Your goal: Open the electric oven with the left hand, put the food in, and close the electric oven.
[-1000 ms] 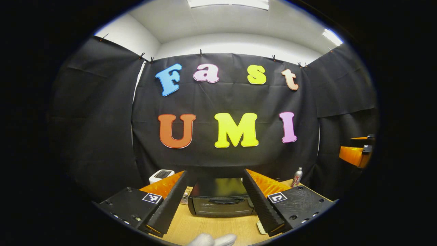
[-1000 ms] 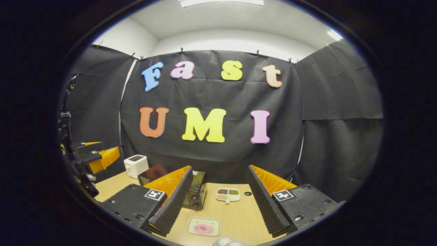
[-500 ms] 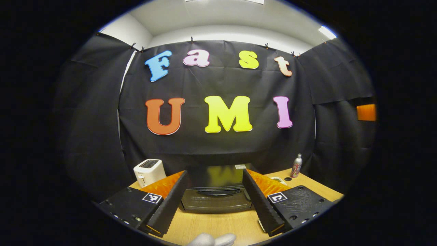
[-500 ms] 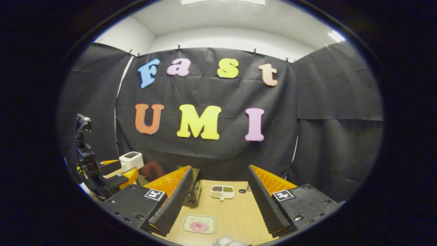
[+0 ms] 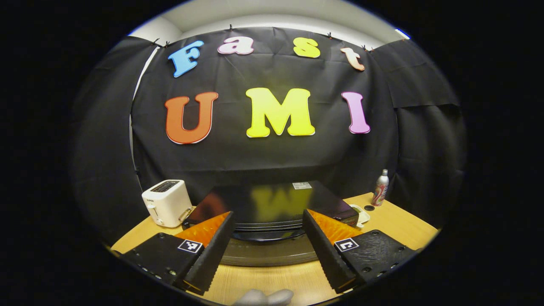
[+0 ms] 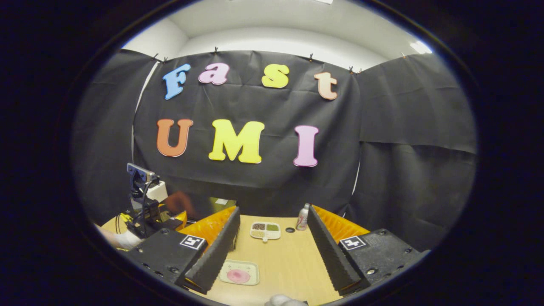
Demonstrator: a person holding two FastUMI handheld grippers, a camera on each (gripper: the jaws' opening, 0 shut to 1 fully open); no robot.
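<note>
My left gripper (image 5: 267, 250) had its fingers spread wide with nothing between them but air, and the oven (image 5: 272, 212) sat right in the gap, close up. Its door handle (image 5: 268, 235) ran across just past the fingertips, not touched as far as I could tell. The door looked closed to me. Off to the left of the left finger stood a white toaster (image 5: 167, 202), on the wooden table (image 5: 263, 280). Out past the right finger was a small white dish (image 5: 360, 214) tucked beside the oven, and farther out a bottle (image 5: 381, 187) near the wall.

My right gripper (image 6: 272, 250) was spread wide too, holding nothing. Low in the gap, near the left finger, lay the food tray (image 6: 239, 272) with something pink on it, flat on the table. Farther ahead sat a divided dish (image 6: 265, 230) with little portions, then the bottle (image 6: 302, 216) just inside the right finger. Way off to the left I could see the other gripper (image 6: 146, 208) up by the oven (image 6: 212, 206), with a gloved hand (image 6: 121, 239) behind it.
</note>
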